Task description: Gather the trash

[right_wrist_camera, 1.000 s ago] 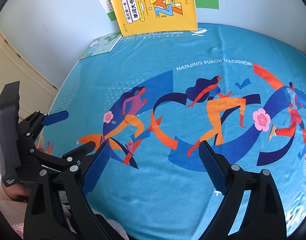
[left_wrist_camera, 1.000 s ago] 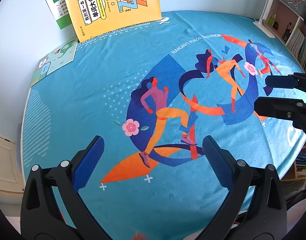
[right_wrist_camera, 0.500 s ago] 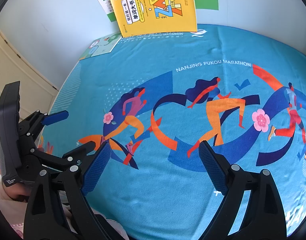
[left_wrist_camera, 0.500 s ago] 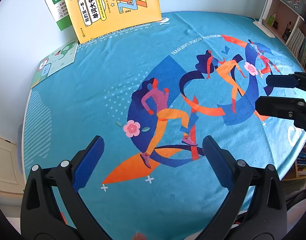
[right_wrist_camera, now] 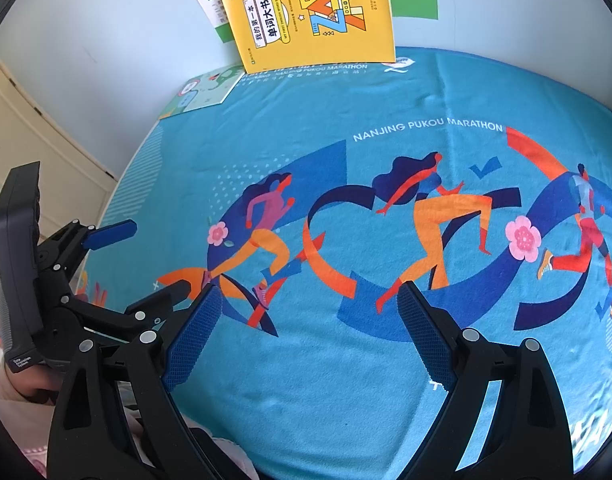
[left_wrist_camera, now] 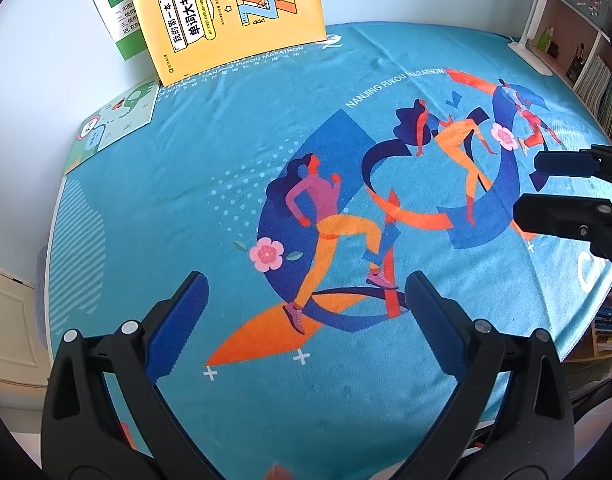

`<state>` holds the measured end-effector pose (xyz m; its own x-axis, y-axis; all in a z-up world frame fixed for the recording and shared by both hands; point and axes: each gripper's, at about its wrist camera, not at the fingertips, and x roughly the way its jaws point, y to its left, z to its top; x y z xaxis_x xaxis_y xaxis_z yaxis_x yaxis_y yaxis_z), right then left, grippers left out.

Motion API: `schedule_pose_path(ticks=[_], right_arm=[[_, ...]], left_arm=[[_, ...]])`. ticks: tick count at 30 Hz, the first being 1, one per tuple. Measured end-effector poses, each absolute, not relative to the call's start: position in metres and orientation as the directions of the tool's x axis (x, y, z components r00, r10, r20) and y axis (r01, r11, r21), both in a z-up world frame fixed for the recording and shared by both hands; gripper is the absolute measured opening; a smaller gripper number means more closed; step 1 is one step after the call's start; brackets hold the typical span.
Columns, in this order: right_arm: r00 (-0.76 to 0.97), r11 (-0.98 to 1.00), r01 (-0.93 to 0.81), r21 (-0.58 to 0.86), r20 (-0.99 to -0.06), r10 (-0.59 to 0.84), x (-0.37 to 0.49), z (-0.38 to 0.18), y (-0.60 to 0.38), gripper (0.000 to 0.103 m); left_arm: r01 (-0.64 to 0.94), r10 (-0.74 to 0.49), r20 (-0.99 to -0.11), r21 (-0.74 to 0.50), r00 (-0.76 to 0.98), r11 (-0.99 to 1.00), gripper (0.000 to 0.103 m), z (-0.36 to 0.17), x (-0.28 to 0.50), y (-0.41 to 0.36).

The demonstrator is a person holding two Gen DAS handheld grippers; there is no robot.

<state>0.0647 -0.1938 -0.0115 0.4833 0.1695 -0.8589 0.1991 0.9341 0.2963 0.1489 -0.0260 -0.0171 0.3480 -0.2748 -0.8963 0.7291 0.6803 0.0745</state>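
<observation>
Zero trash visible in either view, so I can't say where the task's thing is: off-frame or already gone.

Left wrist view: my left gripper (left_wrist_camera: 303, 300) hangs spread wide over the teal printed marathon cloth (left_wrist_camera: 233, 184) covering the table, nothing between the blue pads. Yellow paperback word book (left_wrist_camera: 229, 16) leans upright on the wall at the cloth's far edge, in front of a green-and-white poster (left_wrist_camera: 117, 8). Flat green picture booklet (left_wrist_camera: 113, 128) lies on the cloth's far-left corner. White desk lamp base (left_wrist_camera: 530, 52) sits at the far-right corner, with a wooden bookshelf (left_wrist_camera: 586, 64) beyond it. My right gripper (left_wrist_camera: 526, 188) pokes in over the cloth's right side, also apart and empty.

Right wrist view: same cloth, same book at the far edge. Right gripper's jaws are spread above the cloth's near edge, holding nothing. Left gripper sits off the cloth's left edge, open. Still no scrap, wrapper or bin anywhere on the cloth.

Progress call: either the surface is already cleaned or collection hasn't begun; these frames don't settle which. Nothing is in hand, and no bin is in sight.
</observation>
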Motion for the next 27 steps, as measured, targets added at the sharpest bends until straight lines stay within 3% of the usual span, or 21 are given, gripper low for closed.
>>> schedule_pose_path(ticks=[27], right_arm=[[0.480, 0.935, 0.200, 0.295, -0.861, 0.169, 0.0632, -0.0123, -0.1908, 0.089]], left_arm=[[0.733, -0.291, -0.884, 0.082, 0.367, 0.676, 0.096, -0.0145, 0.1473, -0.0262]])
